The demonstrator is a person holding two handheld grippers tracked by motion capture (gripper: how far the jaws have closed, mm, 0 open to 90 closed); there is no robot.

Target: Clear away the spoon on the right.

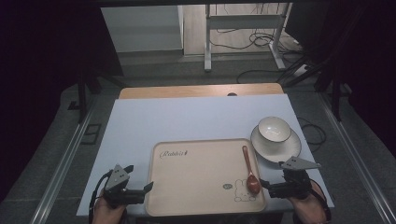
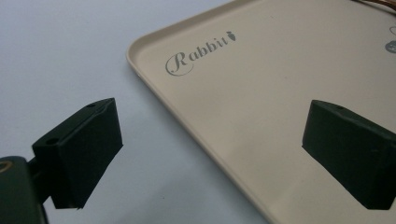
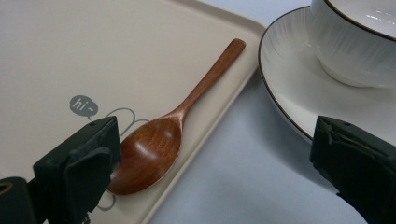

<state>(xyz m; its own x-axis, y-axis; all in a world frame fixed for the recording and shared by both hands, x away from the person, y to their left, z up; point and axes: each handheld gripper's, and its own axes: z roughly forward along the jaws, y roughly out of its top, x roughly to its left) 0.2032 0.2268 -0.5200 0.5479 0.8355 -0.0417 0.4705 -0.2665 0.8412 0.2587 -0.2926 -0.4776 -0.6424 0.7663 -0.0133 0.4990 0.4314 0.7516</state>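
Observation:
A beige tray [image 1: 196, 177] printed "Rabbit" lies at the table's front middle. A brown wooden spoon [image 1: 250, 172] rests on its right side, bowl end toward me. My left gripper [image 1: 139, 177] stands open at the tray's front left corner; in the left gripper view its jaws straddle the rim of the tray [image 2: 261, 84], left gripper [image 2: 212, 126] holding nothing. My right gripper [image 1: 273, 176] is open at the tray's front right corner. In the right gripper view, the right gripper [image 3: 215, 140] has one jaw beside the spoon [image 3: 187, 112] and the other over the plate's edge.
A white bowl [image 1: 274, 128] sits on a white plate [image 1: 280, 150] right of the tray, close to the right gripper; bowl [image 3: 359, 42] and plate [image 3: 289, 88] show near its far jaw. The white table top [image 1: 187, 116] stretches behind the tray. Cables lie on the floor beyond.

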